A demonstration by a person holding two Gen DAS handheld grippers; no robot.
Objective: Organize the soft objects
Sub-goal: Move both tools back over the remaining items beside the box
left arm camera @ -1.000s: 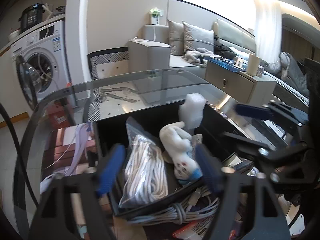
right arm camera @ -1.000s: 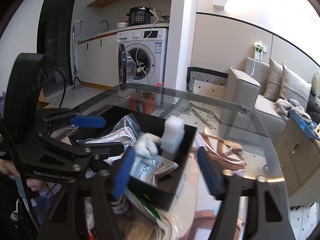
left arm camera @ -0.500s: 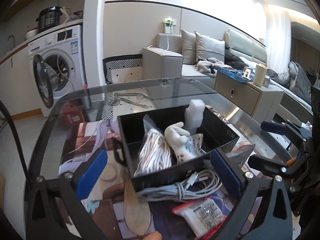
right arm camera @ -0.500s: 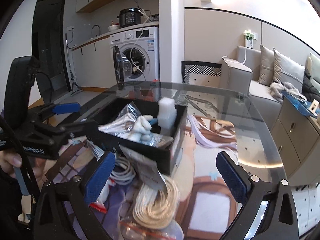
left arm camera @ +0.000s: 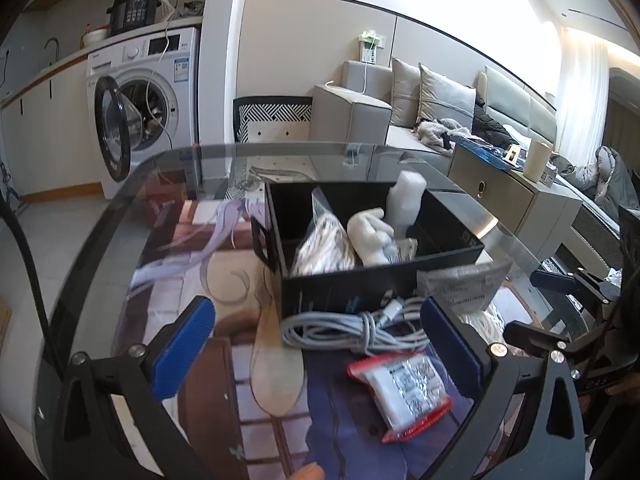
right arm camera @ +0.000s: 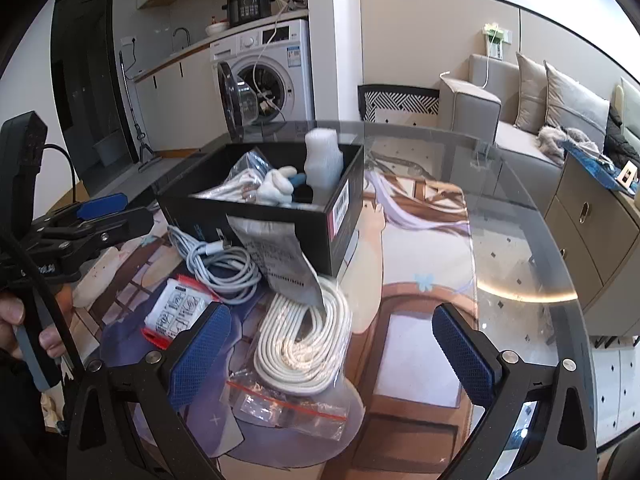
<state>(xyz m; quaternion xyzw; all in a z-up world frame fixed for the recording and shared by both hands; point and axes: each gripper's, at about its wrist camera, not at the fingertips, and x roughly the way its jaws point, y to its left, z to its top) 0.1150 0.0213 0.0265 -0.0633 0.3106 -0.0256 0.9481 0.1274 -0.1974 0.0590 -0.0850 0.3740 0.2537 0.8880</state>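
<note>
Partly done, by the look of it. Round glass table (right arm camera: 520, 200); on it, open black divided box (left arm camera: 380, 284) already holding bagged white rope, plush toy (left arm camera: 370, 236), foam block. Left outside, just beside box: bagged white cord coil (right arm camera: 304, 340), grey cable bundle (left arm camera: 356, 328), red-edged packet (left arm camera: 404, 388). Left gripper (left arm camera: 316, 336) and right gripper (right arm camera: 332, 344) spread wide, empty.

Left gripper (left arm camera: 318, 340), right gripper (right arm camera: 332, 340): fingers spread wide, empty
</note>
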